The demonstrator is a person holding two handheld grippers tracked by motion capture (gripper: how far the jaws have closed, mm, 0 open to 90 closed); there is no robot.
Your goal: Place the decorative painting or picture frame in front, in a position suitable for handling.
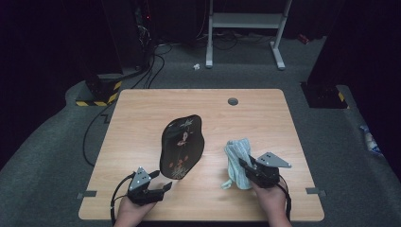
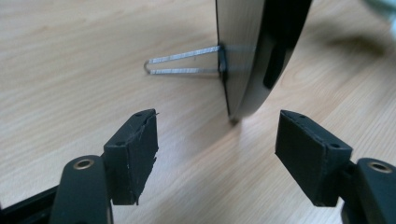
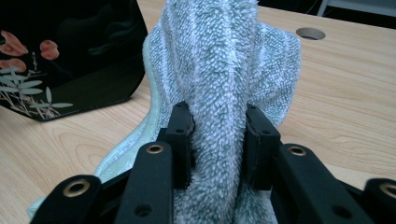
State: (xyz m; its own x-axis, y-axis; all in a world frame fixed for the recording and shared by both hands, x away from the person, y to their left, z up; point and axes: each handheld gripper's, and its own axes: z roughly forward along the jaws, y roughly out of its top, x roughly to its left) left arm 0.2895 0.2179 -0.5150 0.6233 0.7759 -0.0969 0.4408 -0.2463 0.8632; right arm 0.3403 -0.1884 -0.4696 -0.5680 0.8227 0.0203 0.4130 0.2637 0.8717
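Observation:
A black lacquered plate (image 1: 182,146) painted with flowers stands nearly upright in the middle of the wooden table (image 1: 142,109). In the left gripper view its thin edge (image 2: 243,56) rests on the wood, propped by a wire stand (image 2: 182,63). My left gripper (image 1: 161,180) sits just short of the plate's lower edge, its jaws open (image 2: 217,126) with nothing between them. My right gripper (image 1: 247,166) is shut on a pale green and white towel (image 1: 238,153). The jaws pinch a bunched fold (image 3: 217,121) of the towel (image 3: 224,56), which hangs down to the table. The plate (image 3: 70,56) stands to its left.
A round cable hole (image 1: 232,101) lies near the table's far edge. Beyond the table on the grey carpet stand a white desk frame (image 1: 246,21), cables and a hazard-striped base (image 1: 97,92). Bare wood stretches along the table's left and far sides.

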